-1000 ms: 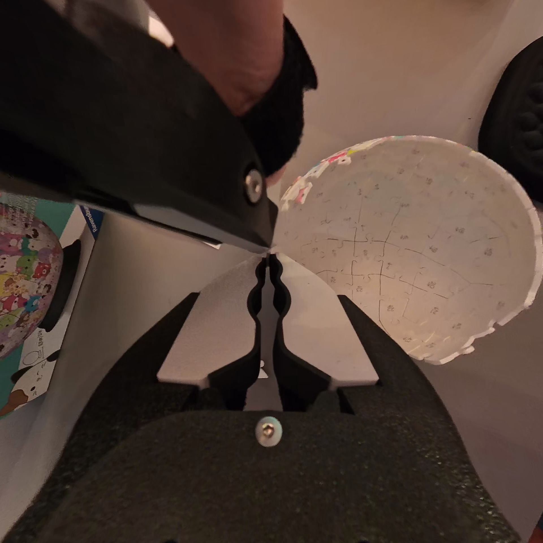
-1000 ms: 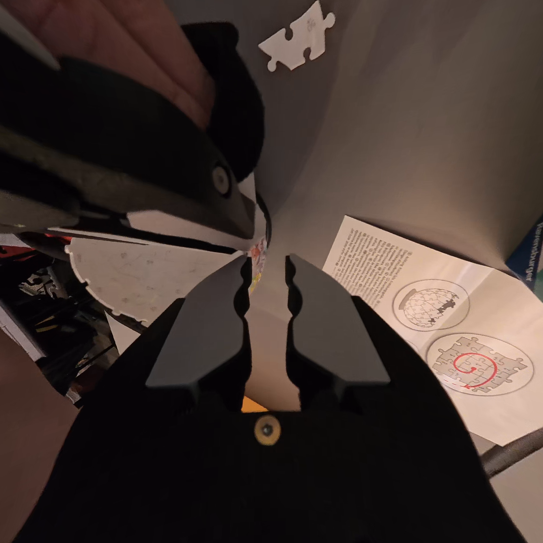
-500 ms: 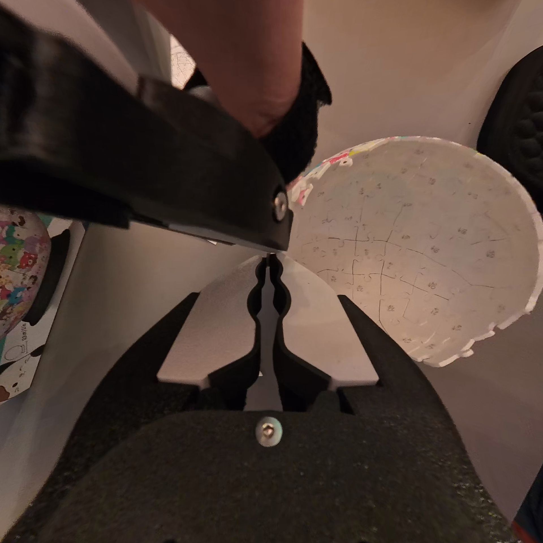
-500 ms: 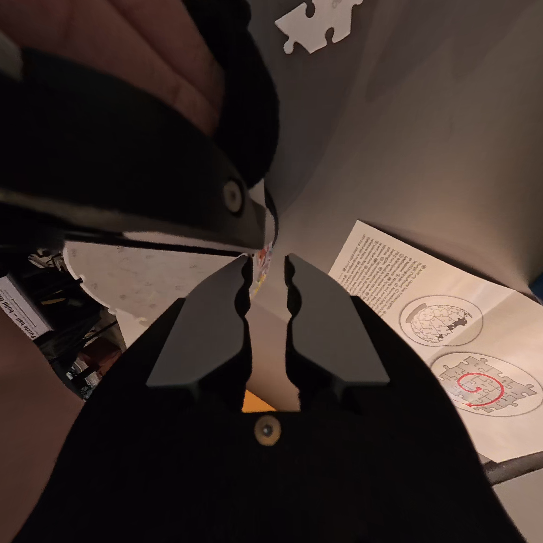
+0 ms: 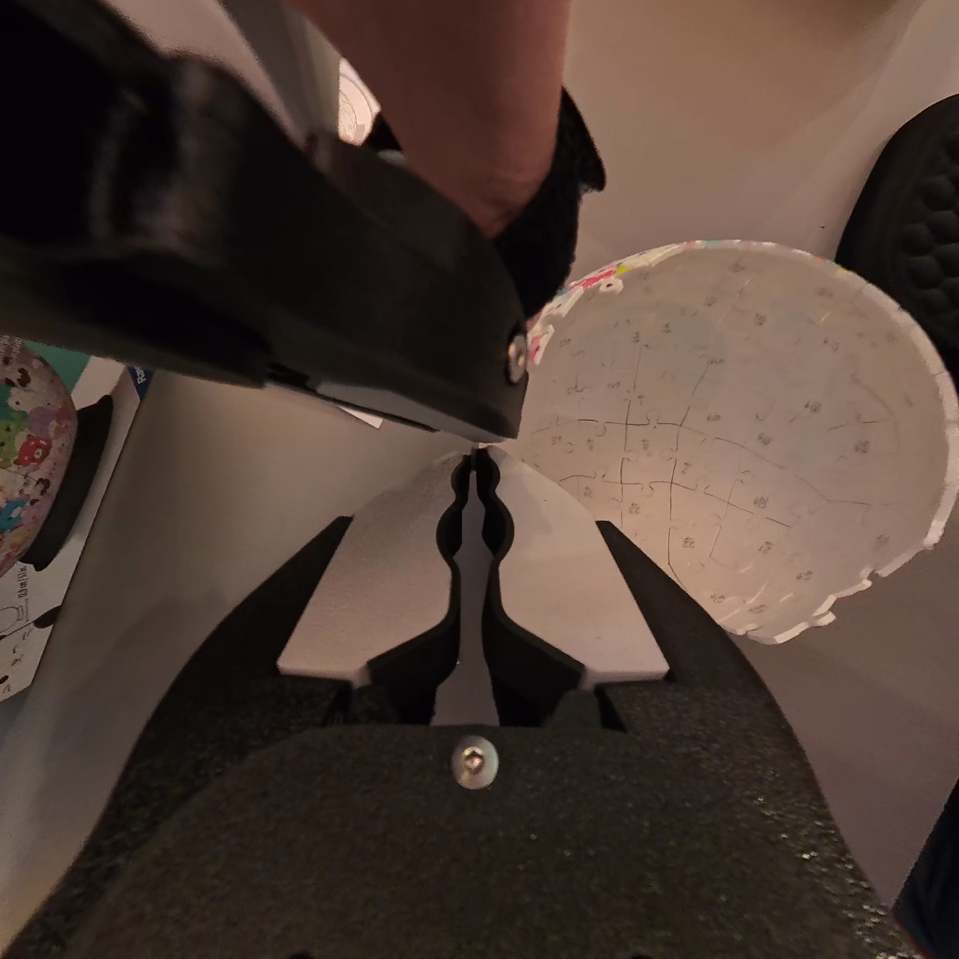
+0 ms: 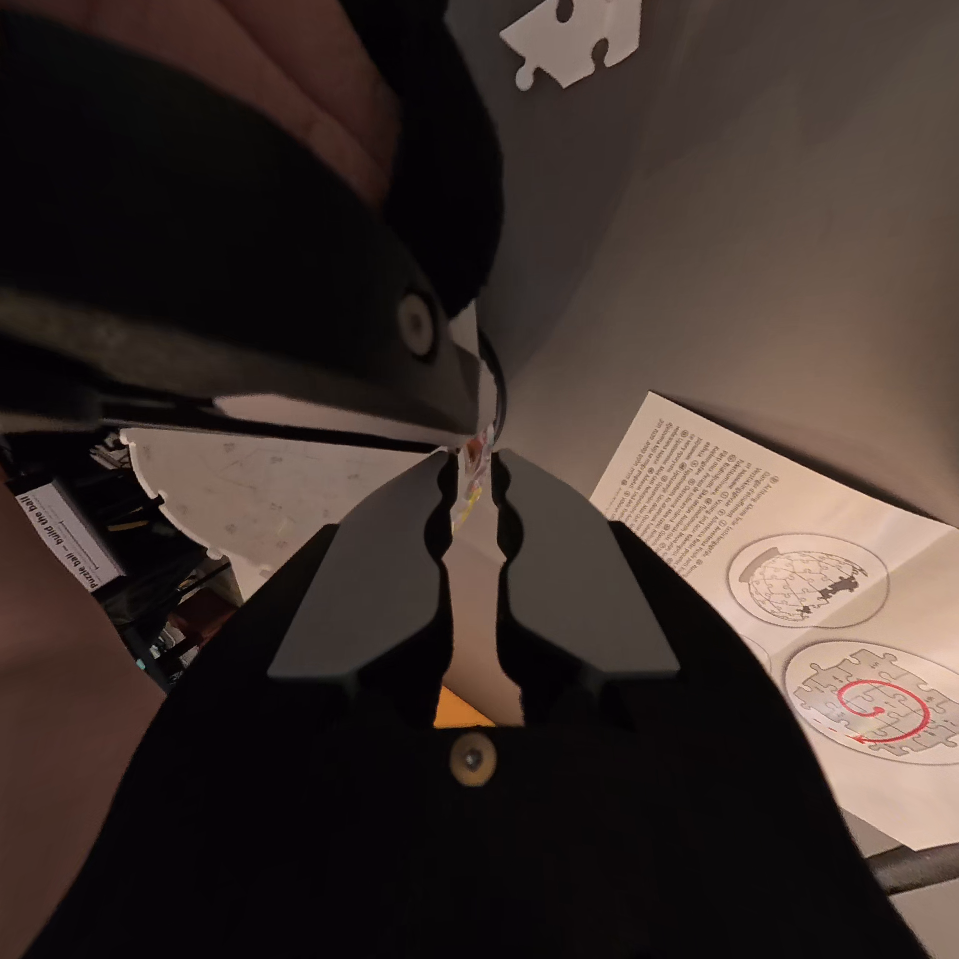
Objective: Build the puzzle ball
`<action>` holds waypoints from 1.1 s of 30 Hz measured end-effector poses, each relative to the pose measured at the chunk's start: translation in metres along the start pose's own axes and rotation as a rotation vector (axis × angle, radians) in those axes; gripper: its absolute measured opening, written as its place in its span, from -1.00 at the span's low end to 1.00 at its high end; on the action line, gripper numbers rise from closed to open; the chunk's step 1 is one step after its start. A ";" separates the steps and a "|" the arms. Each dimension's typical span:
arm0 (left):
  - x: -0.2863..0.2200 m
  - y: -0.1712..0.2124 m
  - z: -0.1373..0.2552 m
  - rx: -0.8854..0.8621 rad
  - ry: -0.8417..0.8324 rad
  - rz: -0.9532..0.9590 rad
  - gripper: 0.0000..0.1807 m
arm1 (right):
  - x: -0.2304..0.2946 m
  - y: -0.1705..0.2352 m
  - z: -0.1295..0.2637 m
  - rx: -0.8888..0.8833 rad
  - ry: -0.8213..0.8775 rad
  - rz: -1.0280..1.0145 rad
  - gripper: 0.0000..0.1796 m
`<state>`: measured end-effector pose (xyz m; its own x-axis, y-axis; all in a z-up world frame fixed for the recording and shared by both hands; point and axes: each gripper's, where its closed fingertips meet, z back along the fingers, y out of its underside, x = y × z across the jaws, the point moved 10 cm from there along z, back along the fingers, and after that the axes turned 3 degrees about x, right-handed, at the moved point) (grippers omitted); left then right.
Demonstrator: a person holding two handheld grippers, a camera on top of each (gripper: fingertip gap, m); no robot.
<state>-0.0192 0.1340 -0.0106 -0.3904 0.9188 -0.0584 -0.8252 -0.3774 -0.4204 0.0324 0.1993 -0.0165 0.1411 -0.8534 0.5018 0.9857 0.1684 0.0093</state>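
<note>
One loose piece, right view only

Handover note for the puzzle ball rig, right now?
Left gripper: shut on the rim of the white half-built puzzle shell.
Right gripper: slightly open around the shell's colourful printed edge, beside the left gripper's tip; contact unclear.
Things: loose white puzzle pieces lie on the grey table; folded paper instruction sheet to the right; printed puzzle box to the left.
Done: about half the sphere.
Left: the remaining pieces.
</note>
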 end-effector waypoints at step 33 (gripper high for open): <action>0.000 0.002 -0.002 0.036 -0.031 -0.018 -0.97 | 0.007 -0.008 -0.004 0.050 0.097 0.009 -0.94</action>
<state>-0.0203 0.1332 -0.0135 -0.3870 0.9218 -0.0227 -0.8463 -0.3648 -0.3881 0.0255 0.1896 -0.0165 0.1610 -0.8950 0.4160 0.9787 0.1990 0.0495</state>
